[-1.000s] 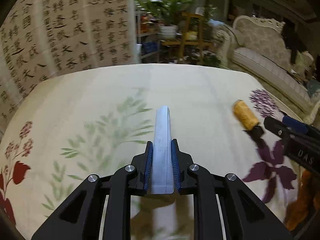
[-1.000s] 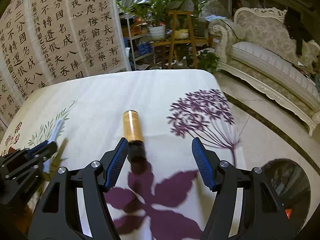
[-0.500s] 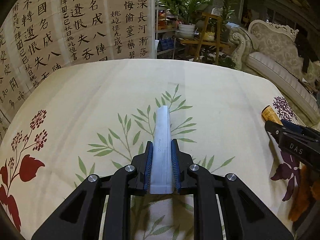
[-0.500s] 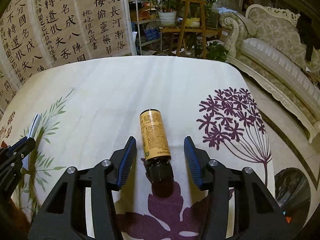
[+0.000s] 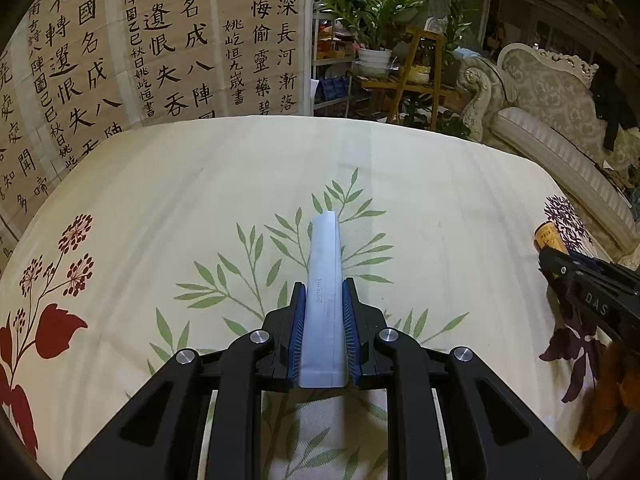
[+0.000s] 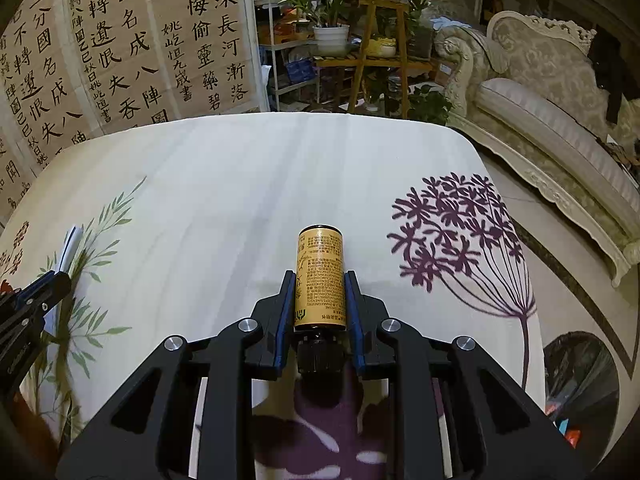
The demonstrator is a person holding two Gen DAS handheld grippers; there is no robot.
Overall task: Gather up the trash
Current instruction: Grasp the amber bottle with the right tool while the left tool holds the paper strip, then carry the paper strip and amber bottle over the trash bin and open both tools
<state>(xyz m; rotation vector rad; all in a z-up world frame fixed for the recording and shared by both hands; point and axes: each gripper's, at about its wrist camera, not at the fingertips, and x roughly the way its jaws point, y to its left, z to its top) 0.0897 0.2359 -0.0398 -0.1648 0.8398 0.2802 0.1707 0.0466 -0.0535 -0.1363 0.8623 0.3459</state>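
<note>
A second ago the right gripper [image 6: 320, 300] stands wide over the tablecloth [image 6: 240, 184] with the small bottle [image 6: 320, 276] lying nearer its left finger; its jaws have just been closing, and the blue pads now press both sides of the bottle's yellow label. The bottle sits centred between the fingers, its long axis running along them: base toward 12 o'clock in the right wrist view, black cap toward 6 o'clock, tucked back between the fingers.

The left gripper [image 5: 323, 328] is unchanged in grip, jaws narrow and clamped on a pale blue-white flat packet [image 5: 324, 280]. The packet's long axis also follows the fingers, its free end pointing to 12 o'clock over the green leaf print, its near end at the back of the pads. The view behind it has shifted since a second ago: the leaf print is now sharp and centred under the packet.

In the left wrist view the bottle shows at 3 o'clock. A bin lined with a black bag [image 6: 580, 384] stands on the floor at 4 o'clock in the right wrist view.
</note>
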